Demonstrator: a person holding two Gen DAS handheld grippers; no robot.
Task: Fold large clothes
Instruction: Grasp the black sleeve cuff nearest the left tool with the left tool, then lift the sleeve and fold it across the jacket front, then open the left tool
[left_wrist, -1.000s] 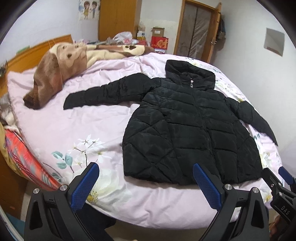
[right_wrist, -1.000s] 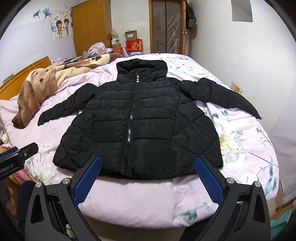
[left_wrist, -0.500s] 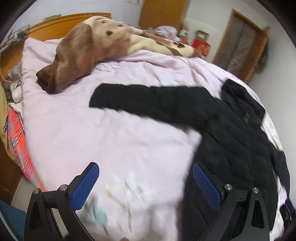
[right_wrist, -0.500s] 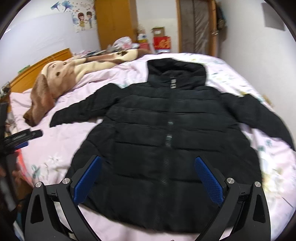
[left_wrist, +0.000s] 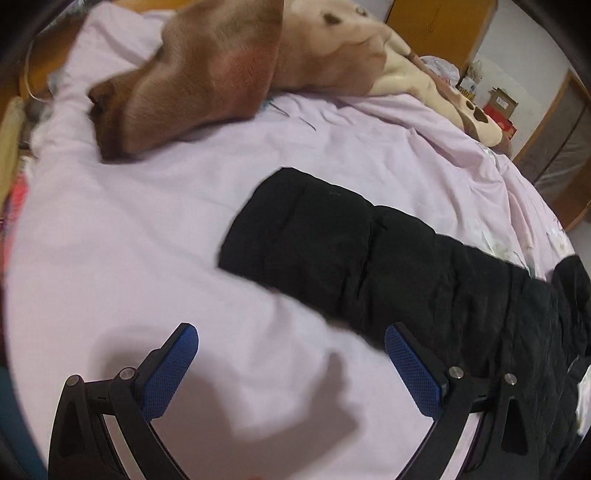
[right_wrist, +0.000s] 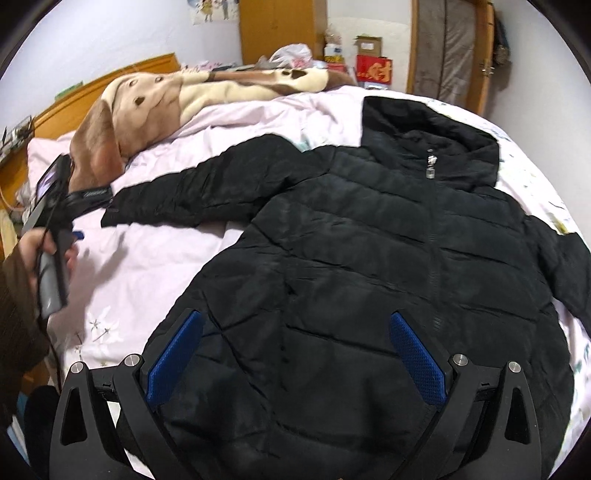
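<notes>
Pink bed (right_wrist: 155, 258) bears jacket (right_wrist: 388, 280), hood away, sleeve leftward; both tongs (left_wrist: 291, 369) (right_wrist: 295, 354) wide.

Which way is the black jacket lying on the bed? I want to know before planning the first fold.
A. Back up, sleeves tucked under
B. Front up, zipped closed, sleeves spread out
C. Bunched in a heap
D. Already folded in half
B: the black jacket lies flat on the bed, its zipper pull facing up below the hood, and its sleeve stretched out to the side.
</notes>
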